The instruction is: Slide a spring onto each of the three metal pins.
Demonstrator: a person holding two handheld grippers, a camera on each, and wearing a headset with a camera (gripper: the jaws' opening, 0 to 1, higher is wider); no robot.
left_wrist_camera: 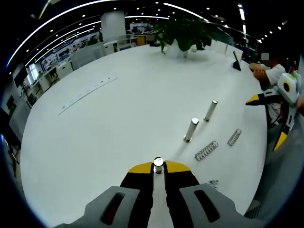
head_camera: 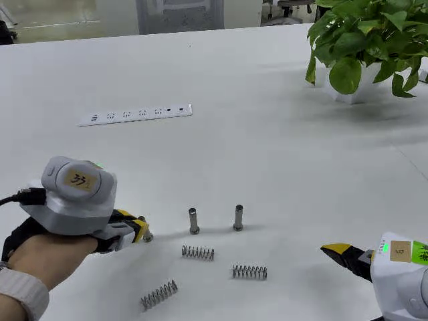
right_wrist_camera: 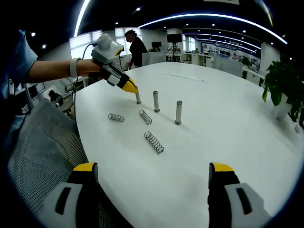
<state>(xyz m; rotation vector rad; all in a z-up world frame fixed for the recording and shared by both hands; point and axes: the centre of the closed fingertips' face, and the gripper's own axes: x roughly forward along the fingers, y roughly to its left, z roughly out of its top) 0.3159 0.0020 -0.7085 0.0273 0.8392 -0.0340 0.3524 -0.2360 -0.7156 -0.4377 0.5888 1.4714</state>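
Three short metal pins stand upright on the white table (head_camera: 267, 147). My left gripper (head_camera: 137, 231) is shut on the leftmost pin (head_camera: 146, 234); in the left gripper view its yellow-tipped jaws close around that pin (left_wrist_camera: 158, 165). The middle pin (head_camera: 193, 221) and the right pin (head_camera: 238, 217) stand free. Three springs lie flat in front of them: one (head_camera: 198, 252) below the middle pin, one (head_camera: 249, 271) to its right, one (head_camera: 159, 295) nearest me. My right gripper (right_wrist_camera: 153, 167) is open and holds nothing, well back from the springs (right_wrist_camera: 154, 141), at the lower right of the head view (head_camera: 348, 257).
A white power strip (head_camera: 136, 114) lies farther back on the table. A potted green plant (head_camera: 364, 40) stands at the far right corner. A mesh office chair (right_wrist_camera: 42, 156) sits beside the table's near edge.
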